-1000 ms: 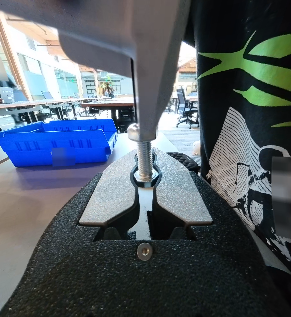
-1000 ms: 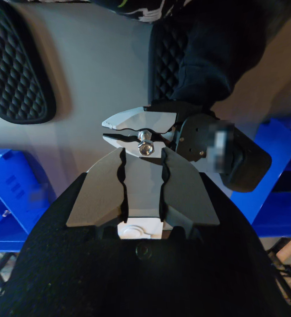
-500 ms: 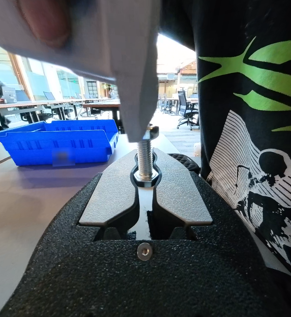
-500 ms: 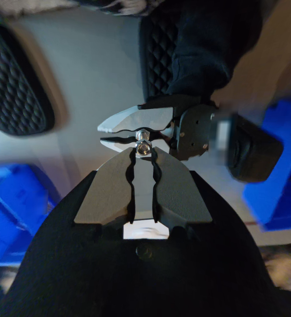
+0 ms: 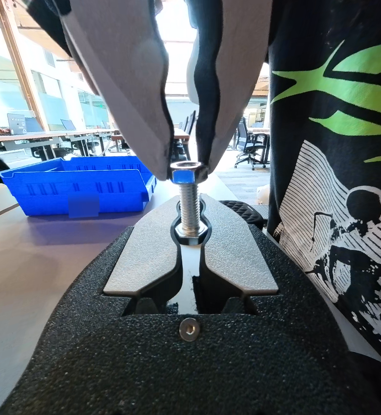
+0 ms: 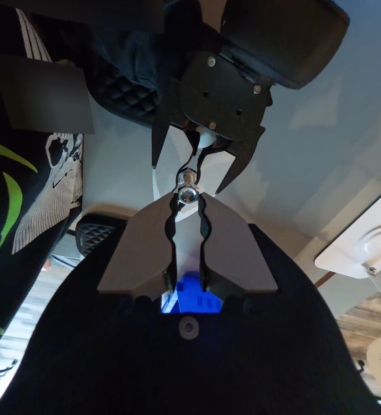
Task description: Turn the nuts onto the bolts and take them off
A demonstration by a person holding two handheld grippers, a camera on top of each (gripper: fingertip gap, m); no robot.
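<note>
A silver bolt (image 5: pixel 189 208) stands upright, its hex head clamped between the fingers of my left gripper (image 5: pixel 190 199), which is shut on it. A silver hex nut (image 5: pixel 185 174) sits on the bolt's top end. My right gripper (image 5: pixel 186 173) comes down from above and is shut on the nut with its fingertips. In the right wrist view my right gripper (image 6: pixel 187 194) holds the nut (image 6: pixel 187 195) end-on. The bolt's head (image 6: pixel 185 177) lies behind it in the left gripper's jaws. All of this is held above the grey table (image 5: pixel 39 258).
A blue plastic bin (image 5: pixel 77 188) stands on the table at the back left. A person in a black shirt with a green print (image 5: pixel 333 112) stands close on the right. A black mesh pad (image 5: pixel 243 208) lies behind the grippers. A white tray (image 6: pixel 353 235) lies to the side. Some 6 cm of space lies between my two pairs of fingers.
My right gripper has closed from open onto the nut and twisted around the bolt's axis. The left gripper and the bolt have stayed put.
</note>
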